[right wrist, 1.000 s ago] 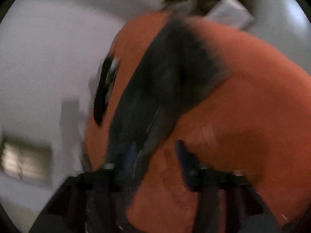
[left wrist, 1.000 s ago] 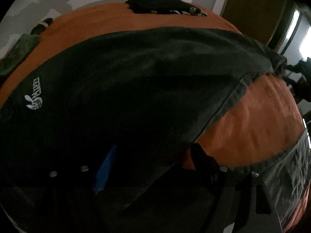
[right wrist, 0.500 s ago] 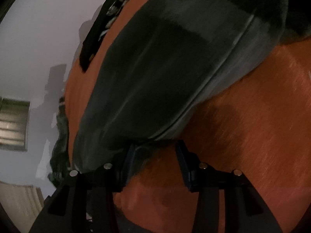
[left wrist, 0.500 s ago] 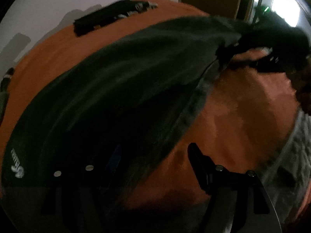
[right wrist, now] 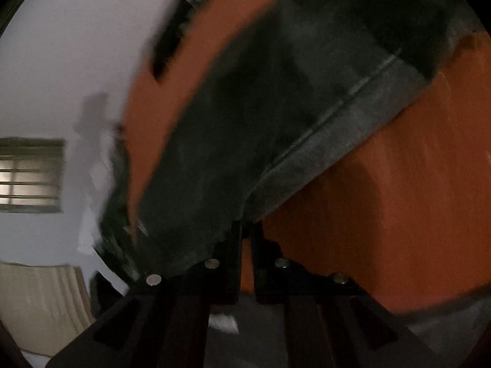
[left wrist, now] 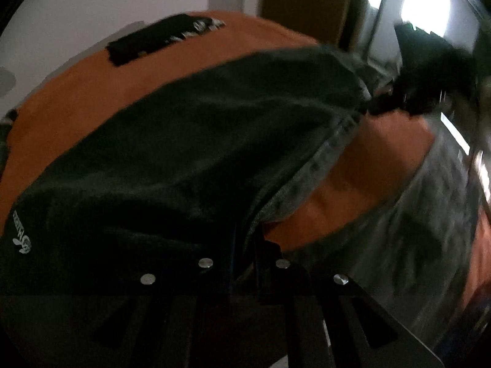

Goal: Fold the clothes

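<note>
Left wrist view
- Left tool (left wrist: pixel 244 245): bottom centre of frame; fingers pressed together, pinching the hem of the garment.
- Garment (left wrist: pixel 190 153): dark, fills the centre and left of frame, stretched from the left tool toward the upper right. A lighter grey inside band shows along its right edge. White logo (left wrist: pixel 22 234) at the far left edge.
- Right tool (left wrist: pixel 377 104): upper right, blurred; it meets the far corner of the garment, grip not readable from here.
- Bed (left wrist: pixel 76 92): orange cover, visible above the garment and at centre right.
- Folded pile (left wrist: pixel 159 40): black with light markings, upper left of frame, lying on the bed well apart from the garment.
- Grey cloth (left wrist: pixel 414 220): lower right, blurred, lying over the bed's edge.

Right wrist view
- Right tool (right wrist: pixel 244 242): bottom centre; fingers nearly closed, nipping the garment's corner.
- Garment (right wrist: pixel 276 107): runs from the tool up to the upper right, grey hem band on its right side.
- Bed (right wrist: pixel 383 199): orange, right half of frame.
- Folded pile (right wrist: pixel 181 24): top centre-left, blurred.
- Window (right wrist: pixel 30 174): left edge, in a pale wall.
</note>
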{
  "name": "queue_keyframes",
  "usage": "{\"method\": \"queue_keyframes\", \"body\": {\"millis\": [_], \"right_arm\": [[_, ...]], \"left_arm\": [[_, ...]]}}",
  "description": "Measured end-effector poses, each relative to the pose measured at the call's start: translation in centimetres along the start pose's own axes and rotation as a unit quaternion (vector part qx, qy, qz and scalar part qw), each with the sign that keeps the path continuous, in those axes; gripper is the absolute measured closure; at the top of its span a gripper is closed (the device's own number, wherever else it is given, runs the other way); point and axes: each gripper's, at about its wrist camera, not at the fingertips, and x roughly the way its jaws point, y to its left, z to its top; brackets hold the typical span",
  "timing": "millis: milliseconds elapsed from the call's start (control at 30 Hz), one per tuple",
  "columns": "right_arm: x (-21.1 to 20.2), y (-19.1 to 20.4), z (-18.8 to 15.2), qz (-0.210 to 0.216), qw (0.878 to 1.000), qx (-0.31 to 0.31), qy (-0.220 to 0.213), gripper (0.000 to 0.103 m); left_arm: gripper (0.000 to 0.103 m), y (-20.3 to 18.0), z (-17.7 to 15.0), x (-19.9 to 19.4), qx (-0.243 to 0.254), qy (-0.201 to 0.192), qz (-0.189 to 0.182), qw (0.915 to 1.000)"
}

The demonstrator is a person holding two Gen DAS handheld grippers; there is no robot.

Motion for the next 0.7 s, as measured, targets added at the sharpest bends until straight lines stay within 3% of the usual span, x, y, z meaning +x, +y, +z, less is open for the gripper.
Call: {"method": "queue_keyframes", "body": {"millis": [67,100,133,167,333,500,600,700], "right_arm": [[-0.8,-1.2,0.4,-0.012,0.999,0.026,-0.020,0.093],[-1.7,-2.1,0.8,-0.021,0.998,0.044,-0.042,0.072],[-2.6,-2.9,1.1,-0.030,0.996,0.063,-0.064,0.043],[-3.5,-3.9,1.2,-0.036,0.993,0.081,-0.083,0.035],[-7.9,-9.6,1.9,-0.043,0.973,0.167,-0.152,0.035],[-11.1,-13.6,4.4,-0.003,0.954,0.227,-0.197,0.035],[-11.9,-13.5,6.7,-0.056,0.953,0.220,-0.198,0.035],[-11.0,-13.0,8.7,-0.095,0.953,0.229,-0.173,0.035]], "left_arm": [[0.093,-0.4,-0.3,0.4,0.014,0.009,0.010,0.9998],[0.093,-0.5,-0.4,0.5,0.019,0.011,0.014,0.9997],[0.092,-0.6,-0.5,0.6,0.023,0.012,0.018,0.9995],[0.092,-0.5,-0.7,0.4,0.020,0.012,0.016,0.9996],[0.091,-1.0,-1.2,0.2,0.022,0.012,0.015,0.9996],[0.091,-0.6,-0.3,0.7,0.013,0.017,0.010,0.9997],[0.091,-0.7,-0.2,0.8,0.013,0.021,0.012,0.9996],[0.091,-0.7,-0.1,0.7,0.005,0.025,0.011,0.9996]]}}
